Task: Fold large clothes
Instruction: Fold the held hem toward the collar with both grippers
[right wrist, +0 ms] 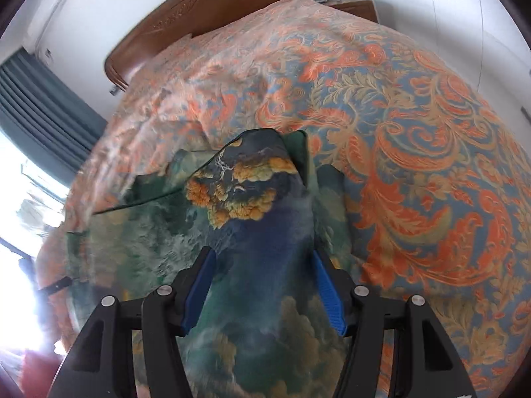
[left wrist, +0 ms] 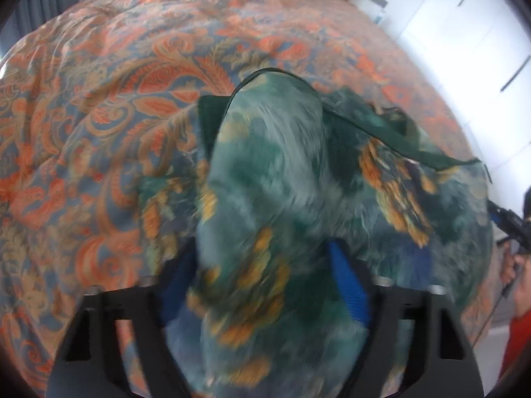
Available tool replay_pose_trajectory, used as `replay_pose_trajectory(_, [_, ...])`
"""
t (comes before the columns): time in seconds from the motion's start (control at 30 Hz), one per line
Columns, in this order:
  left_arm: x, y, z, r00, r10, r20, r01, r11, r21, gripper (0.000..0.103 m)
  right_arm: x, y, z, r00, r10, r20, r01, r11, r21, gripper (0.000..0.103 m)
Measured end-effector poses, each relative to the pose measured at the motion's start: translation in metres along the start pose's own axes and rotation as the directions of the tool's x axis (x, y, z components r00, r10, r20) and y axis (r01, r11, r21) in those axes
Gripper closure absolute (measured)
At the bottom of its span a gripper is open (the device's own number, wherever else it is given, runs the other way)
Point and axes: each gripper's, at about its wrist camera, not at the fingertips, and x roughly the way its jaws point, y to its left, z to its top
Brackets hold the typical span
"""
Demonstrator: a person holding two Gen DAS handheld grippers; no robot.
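A large green garment (left wrist: 272, 152) printed with orange-yellow flowers lies bunched on the bed's orange and blue paisley bedspread (left wrist: 99, 99). In the left wrist view a thick fold of it rises between the blue pads and hides most of the left pad. My left gripper (left wrist: 262, 248) is shut on that bunch. In the right wrist view the same garment (right wrist: 245, 179) runs forward between the fingers of my right gripper (right wrist: 262, 252). Its blue pads (right wrist: 327, 292) stand wide apart and do not press the cloth. The garment's dark green hem stretches away to the left.
The bedspread (right wrist: 431, 165) covers the whole bed. A wooden headboard (right wrist: 199, 10) and a nightstand (right wrist: 355, 5) stand at the far end. A teal curtain (right wrist: 39, 106) hangs by a bright window. White wardrobe doors (left wrist: 464, 33) and a person's hand (left wrist: 521, 285) with a red sleeve are at the right.
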Motion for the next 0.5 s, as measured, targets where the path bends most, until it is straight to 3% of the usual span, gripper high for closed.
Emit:
replay_pose_trajectory(0.03, [0.002, -0.001, 0.001, 1.000, 0.012, -0.001, -0.012, 1.000, -0.010, 0.086, 0.005, 0.003, 0.001, 0.999, -0.037, 0.011, 0.038, 0.999, -0.008, 0.044])
replay_pose_trajectory(0.07, [-0.002, -0.002, 0.001, 0.998, 0.051, 0.022, -0.051, 0.999, -0.016, 0.091, 0.008, 0.004, 0.001, 0.997, -0.072, 0.018, 0.073, 0.997, -0.013, 0.063])
replay_pose_trajectory(0.1, [-0.006, -0.004, -0.001, 0.997, 0.062, 0.042, -0.062, 0.998, -0.012, 0.094, 0.009, 0.007, 0.001, 0.994, -0.108, 0.021, 0.109, 0.994, -0.026, 0.092])
replay_pose_trajectory(0.23, [-0.048, -0.014, -0.011, 0.978, 0.106, 0.180, -0.115, 0.993, 0.038, 0.096, -0.011, 0.031, -0.005, 0.964, -0.240, 0.116, 0.258, 0.949, -0.181, 0.097])
replay_pose_trajectory(0.3, [-0.074, -0.021, -0.008, 0.954, 0.121, 0.274, -0.141, 0.989, 0.055, 0.096, -0.027, 0.048, -0.008, 0.935, -0.282, 0.215, 0.332, 0.910, -0.249, 0.098])
replay_pose_trajectory(0.4, [-0.095, -0.038, -0.002, 0.906, 0.168, 0.387, -0.214, 0.974, 0.077, 0.096, -0.047, 0.069, -0.002, 0.900, -0.289, 0.328, 0.381, 0.886, -0.265, 0.098])
replay_pose_trajectory(0.5, [-0.103, -0.051, 0.005, 0.842, 0.209, 0.498, -0.277, 0.959, 0.065, 0.095, -0.063, 0.088, 0.014, 0.862, -0.278, 0.425, 0.397, 0.890, -0.224, 0.098])
